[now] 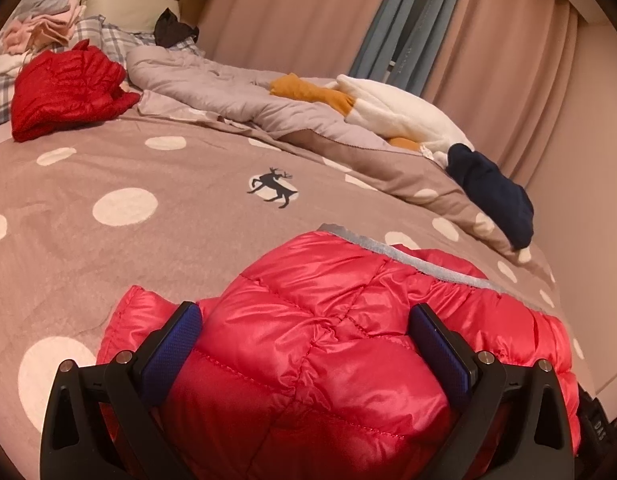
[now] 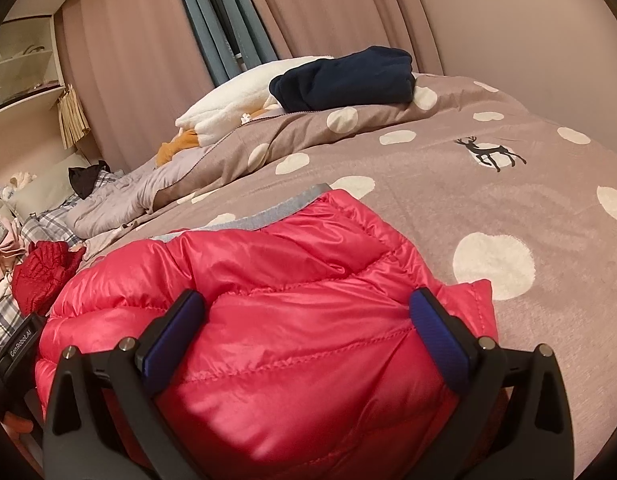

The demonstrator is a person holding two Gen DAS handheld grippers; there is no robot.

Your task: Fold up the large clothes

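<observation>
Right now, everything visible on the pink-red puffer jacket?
The pink-red puffer jacket is shiny, quilted in stitched puffy panels, with a grey band along its far edge. It lies bunched at the near end of the polka-dot duvet. Both tools straddle it with wide-open blue-padded fingers: left tool, right tool. Whether the pads press it is unclear.

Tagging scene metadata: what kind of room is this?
Most likely a home bedroom: a bed with a polka-dot duvet, pillows at its head, and full-length curtains behind.
</observation>
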